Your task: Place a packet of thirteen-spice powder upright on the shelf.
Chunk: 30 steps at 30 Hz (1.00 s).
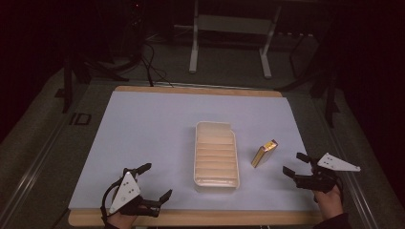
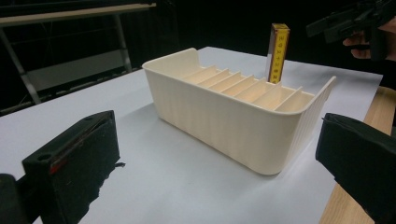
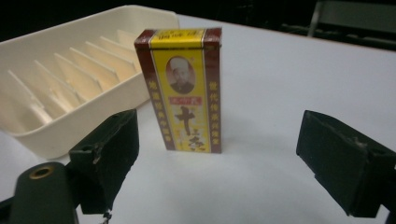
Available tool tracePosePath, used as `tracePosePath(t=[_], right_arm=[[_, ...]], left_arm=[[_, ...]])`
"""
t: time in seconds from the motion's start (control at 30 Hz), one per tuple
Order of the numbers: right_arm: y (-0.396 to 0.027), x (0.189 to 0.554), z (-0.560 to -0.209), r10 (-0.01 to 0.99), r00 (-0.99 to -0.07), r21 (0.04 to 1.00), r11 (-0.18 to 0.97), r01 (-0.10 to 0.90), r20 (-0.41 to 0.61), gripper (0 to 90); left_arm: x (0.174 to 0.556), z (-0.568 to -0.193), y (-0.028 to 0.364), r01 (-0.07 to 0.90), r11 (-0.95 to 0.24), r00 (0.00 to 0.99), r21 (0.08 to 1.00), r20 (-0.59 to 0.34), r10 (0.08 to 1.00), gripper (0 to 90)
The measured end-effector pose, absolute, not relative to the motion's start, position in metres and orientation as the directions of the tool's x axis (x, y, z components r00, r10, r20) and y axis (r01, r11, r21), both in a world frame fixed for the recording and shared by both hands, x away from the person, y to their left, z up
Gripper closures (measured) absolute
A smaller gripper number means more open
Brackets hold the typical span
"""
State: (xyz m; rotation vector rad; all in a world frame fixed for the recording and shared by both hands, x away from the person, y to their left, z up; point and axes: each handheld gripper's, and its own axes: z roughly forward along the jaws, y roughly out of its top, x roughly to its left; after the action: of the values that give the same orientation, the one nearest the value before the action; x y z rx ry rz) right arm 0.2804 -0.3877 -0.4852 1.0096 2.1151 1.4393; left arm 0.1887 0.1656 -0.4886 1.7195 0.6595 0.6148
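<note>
The upright box (image 3: 184,88) is yellow, maroon-edged, with a printed portrait.

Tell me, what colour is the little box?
Yellow with dark red edges, seen best in the right gripper view: box.

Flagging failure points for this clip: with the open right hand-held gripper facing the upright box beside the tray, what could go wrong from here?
The tall box stands on a narrow end, so one jaw of the right hand-held gripper touching first might topple it. It also stands close to the slotted tray, so a push could knock it against the tray wall.
</note>
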Motion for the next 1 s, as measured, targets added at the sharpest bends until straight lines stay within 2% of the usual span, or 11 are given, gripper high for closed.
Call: tracePosePath(t=[0.2, 0.33, 0.8, 1.0], right_arm=[[-0.390, 0.282, -0.488, 0.737, -0.669, 0.902, 0.217, 0.372, 0.099, 13.1], [-0.396, 0.285, -0.501, 0.713, -0.696, 0.875, 0.279, 0.396, 0.088, 13.2], [-0.400, 0.292, -0.513, 0.554, -0.820, 0.820, 0.397, 0.413, 0.145, 13.3], [-0.396, 0.293, -0.510, 0.472, -0.871, 0.778, 0.492, 0.391, 0.139, 13.3]], left_arm=[[0.189, -0.489, 0.165, 0.119, -0.218, 0.709, 0.969, 0.071, 0.702, 0.0], [0.188, -0.489, 0.164, 0.117, -0.227, 0.713, 0.967, 0.077, 0.696, 0.0], [0.189, -0.490, 0.162, 0.120, -0.242, 0.725, 0.963, 0.081, 0.684, 0.0], [0.189, -0.490, 0.161, 0.121, -0.250, 0.729, 0.961, 0.085, 0.679, 0.0]])
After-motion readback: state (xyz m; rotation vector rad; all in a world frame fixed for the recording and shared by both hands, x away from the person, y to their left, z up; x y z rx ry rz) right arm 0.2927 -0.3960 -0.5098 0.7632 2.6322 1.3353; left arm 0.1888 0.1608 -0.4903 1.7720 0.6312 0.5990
